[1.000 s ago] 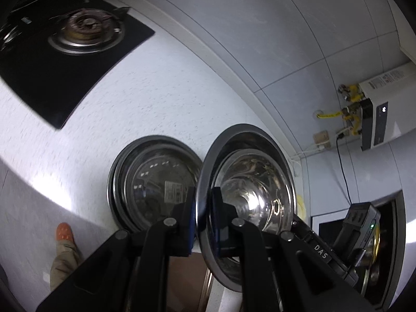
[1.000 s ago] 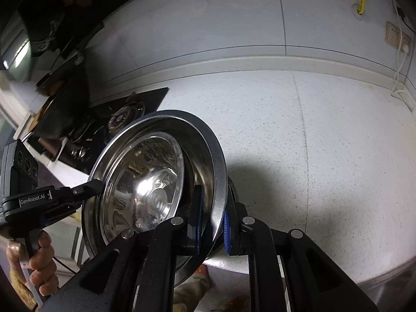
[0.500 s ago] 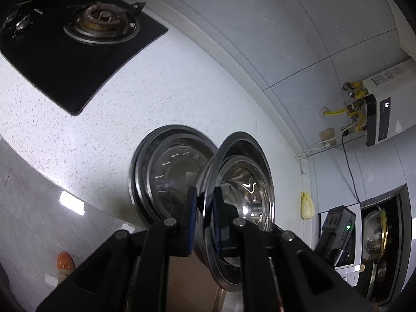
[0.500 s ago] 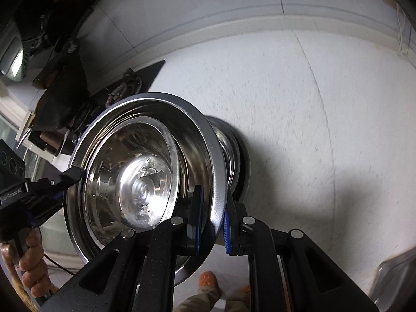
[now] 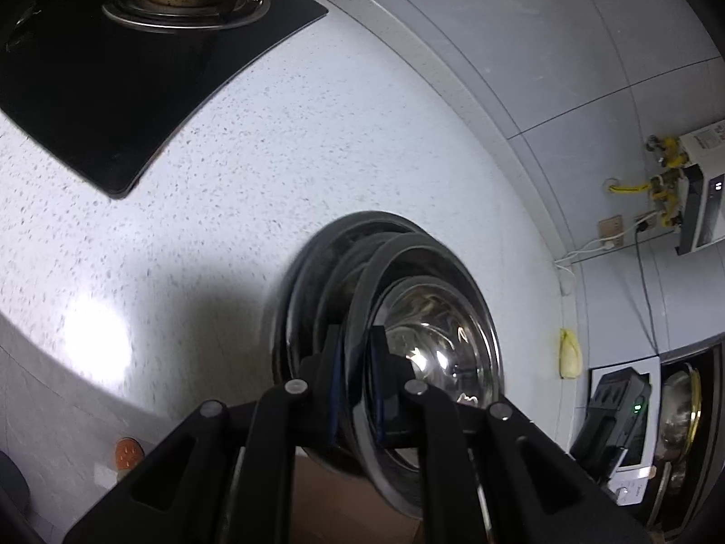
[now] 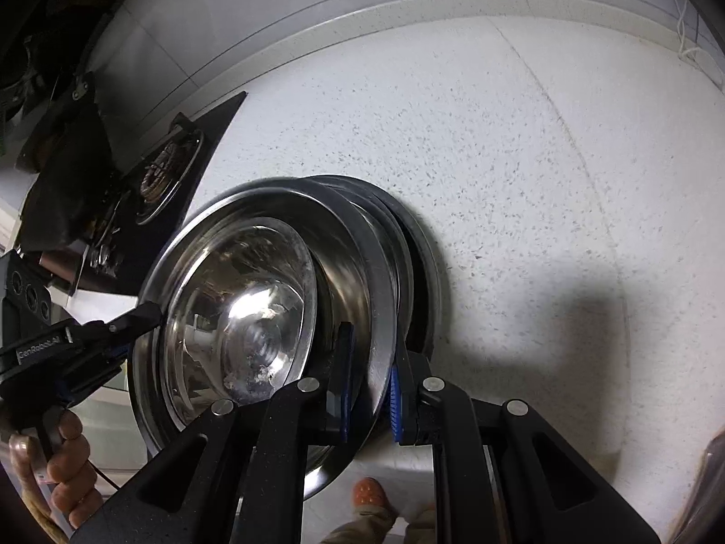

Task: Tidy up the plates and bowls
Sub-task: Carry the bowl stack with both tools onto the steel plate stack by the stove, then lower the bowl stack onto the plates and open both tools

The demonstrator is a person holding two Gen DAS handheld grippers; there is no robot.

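Note:
A shiny steel bowl [image 5: 430, 344] is held at its rim from both sides. My left gripper [image 5: 358, 381] is shut on the rim nearest it. My right gripper [image 6: 369, 381] is shut on the opposite rim of the same steel bowl [image 6: 253, 317]. The bowl hangs tilted just over a stack of steel plates [image 5: 308, 272] on the white speckled counter [image 5: 226, 190]. The stack also shows behind the bowl in the right wrist view [image 6: 408, 245]. Whether the bowl touches the stack is hidden. The left gripper's fingers [image 6: 136, 317] show at the bowl's left edge.
A black gas hob [image 5: 136, 36] with a burner lies on the counter's left part; it also shows in the right wrist view [image 6: 167, 167]. A tiled wall [image 5: 566, 45] backs the counter, with a water heater [image 5: 702, 190] at right. The counter's front edge runs below the bowl.
Both grippers have carried the bowl forward and down towards the plate stack. The bowl now covers most of the stack, which was beside it a second ago.

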